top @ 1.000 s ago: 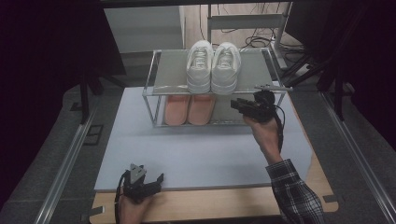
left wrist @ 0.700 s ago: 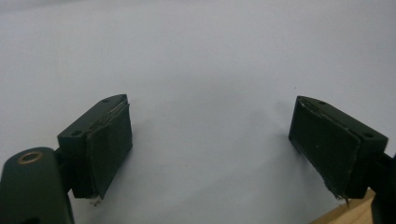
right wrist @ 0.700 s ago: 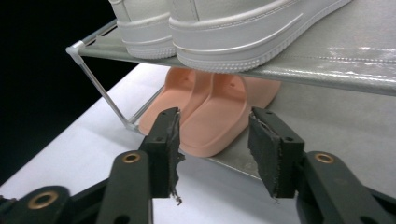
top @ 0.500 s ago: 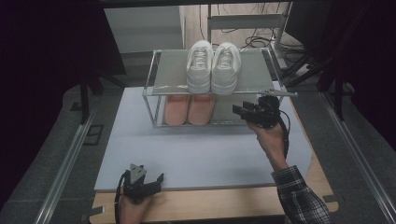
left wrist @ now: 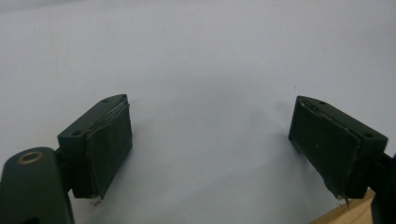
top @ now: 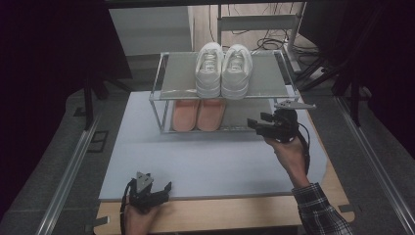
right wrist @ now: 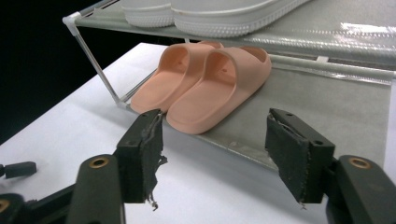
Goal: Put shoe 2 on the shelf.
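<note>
A pair of pink slippers (top: 198, 113) (right wrist: 205, 88) sits side by side on the lower shelf of a two-level metal rack (top: 169, 73). Above them, on the top shelf, stands a pair of white sneakers (top: 224, 68) (right wrist: 210, 11). My right gripper (top: 255, 125) (right wrist: 215, 154) is just in front of the rack's right half, pointing left toward the slippers. Its jaws have just been opening and hold nothing. My left gripper (top: 165, 189) (left wrist: 212, 149) rests open and empty on the white mat (left wrist: 187, 56) near the front edge.
The white mat (top: 215, 156) lies on a wooden table (top: 235, 215), with the rack at its far end. Metal rails (top: 73, 161) run along both sides. Cables and a stand (top: 293, 29) sit behind the rack.
The right hand has drawn back from the rack, shifting right and nearer, and its jaws have spread wider. The left hand and gripper have stayed put.
</note>
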{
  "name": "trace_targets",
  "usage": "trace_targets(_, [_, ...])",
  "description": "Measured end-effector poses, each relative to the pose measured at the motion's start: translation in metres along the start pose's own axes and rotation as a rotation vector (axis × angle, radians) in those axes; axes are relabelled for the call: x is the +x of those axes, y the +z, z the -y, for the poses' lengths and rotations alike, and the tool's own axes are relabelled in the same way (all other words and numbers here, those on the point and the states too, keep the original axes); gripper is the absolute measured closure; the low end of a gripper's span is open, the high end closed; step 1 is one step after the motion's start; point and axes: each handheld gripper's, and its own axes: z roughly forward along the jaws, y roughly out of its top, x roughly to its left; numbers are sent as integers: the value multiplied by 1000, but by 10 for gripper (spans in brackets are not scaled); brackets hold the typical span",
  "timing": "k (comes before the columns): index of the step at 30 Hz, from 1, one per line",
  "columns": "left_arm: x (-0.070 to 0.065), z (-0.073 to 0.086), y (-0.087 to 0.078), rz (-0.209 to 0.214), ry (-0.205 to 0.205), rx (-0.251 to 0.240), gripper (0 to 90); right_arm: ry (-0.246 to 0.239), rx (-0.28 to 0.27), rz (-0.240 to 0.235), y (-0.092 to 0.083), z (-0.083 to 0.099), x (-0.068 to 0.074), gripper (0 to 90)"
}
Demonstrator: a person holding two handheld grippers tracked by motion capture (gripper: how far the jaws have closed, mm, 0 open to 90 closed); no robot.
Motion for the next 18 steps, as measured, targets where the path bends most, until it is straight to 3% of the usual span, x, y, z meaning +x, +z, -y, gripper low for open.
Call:
trace_targets(10, [0, 0, 0, 0, 0, 0, 132, -21, 21, -17, -10, 13, -3, 308])
trace_targets(18, [0, 0, 0, 0, 0, -1, 132, -11, 34, -21, -17, 27, -9, 272])
